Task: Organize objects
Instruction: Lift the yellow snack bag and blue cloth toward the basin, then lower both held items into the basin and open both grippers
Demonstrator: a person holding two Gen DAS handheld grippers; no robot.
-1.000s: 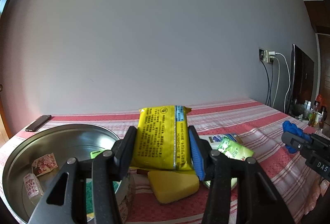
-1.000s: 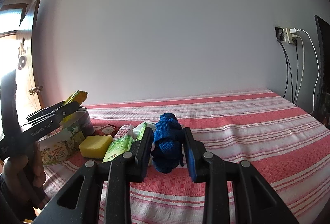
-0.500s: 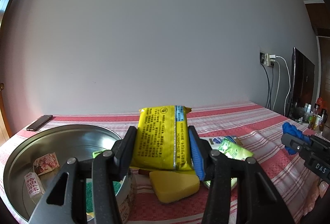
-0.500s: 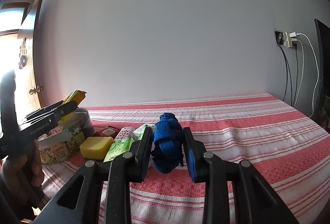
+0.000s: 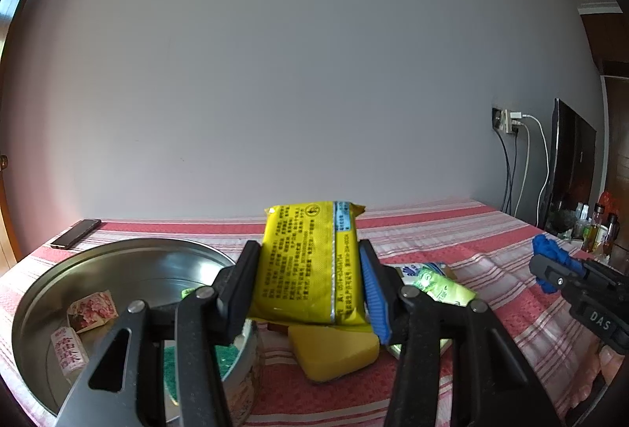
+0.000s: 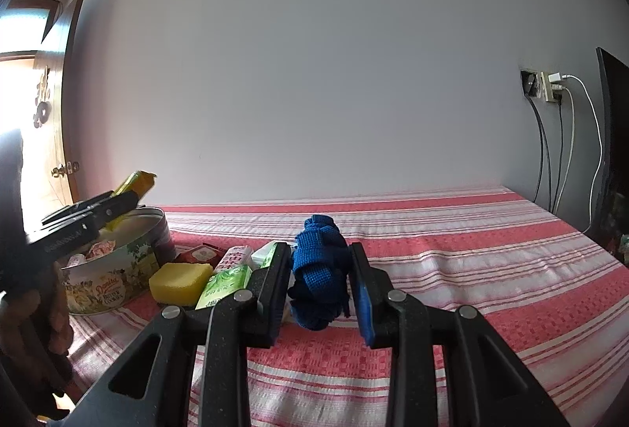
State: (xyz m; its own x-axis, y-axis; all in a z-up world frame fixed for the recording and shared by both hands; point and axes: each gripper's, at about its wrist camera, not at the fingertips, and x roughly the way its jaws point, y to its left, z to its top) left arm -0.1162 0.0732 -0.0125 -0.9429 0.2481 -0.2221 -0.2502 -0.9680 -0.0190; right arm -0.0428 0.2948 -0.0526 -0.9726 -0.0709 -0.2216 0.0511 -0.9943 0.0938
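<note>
Striped cloth [image 6: 452, 270] covered the table; at its left stood a round cookie tin [image 5: 47, 289] (small packets inside). Left gripper [image 5: 310, 281] clamped a yellow packet [image 5: 306, 262] above the tin's edge, right gripper [image 6: 318, 281] pinched a blue cloth bundle [image 6: 318, 270]
</note>
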